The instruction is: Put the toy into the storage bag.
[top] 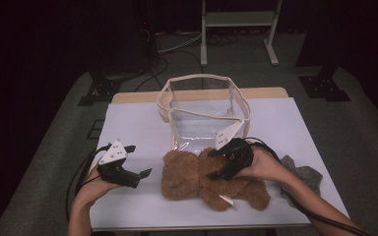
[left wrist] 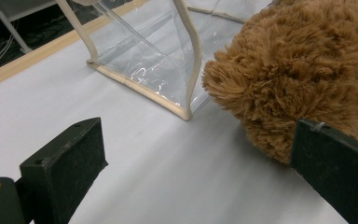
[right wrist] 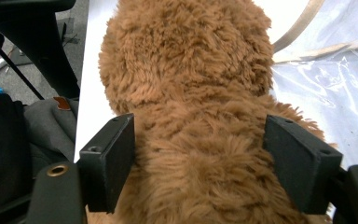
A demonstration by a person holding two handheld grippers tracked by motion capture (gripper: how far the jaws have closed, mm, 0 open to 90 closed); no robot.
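Item: brown teddy bear (top: 211,179), lying between my right tool's (top: 215,166) spread jaws, ungripped. Left tool (top: 139,162) spread, idle. Next: pinch, lift into clear bag (top: 204,112) beyond.

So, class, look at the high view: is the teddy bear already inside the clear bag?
No: the teddy bear lies on the white table in front of the clear bag, which stands empty.

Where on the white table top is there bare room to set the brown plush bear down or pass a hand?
Free: the left strip of the white table top beside the clear plastic bag, and the right strip past it. Crowded: the front middle, where the brown plush bear lies against the bag, between the left gripper and right gripper.
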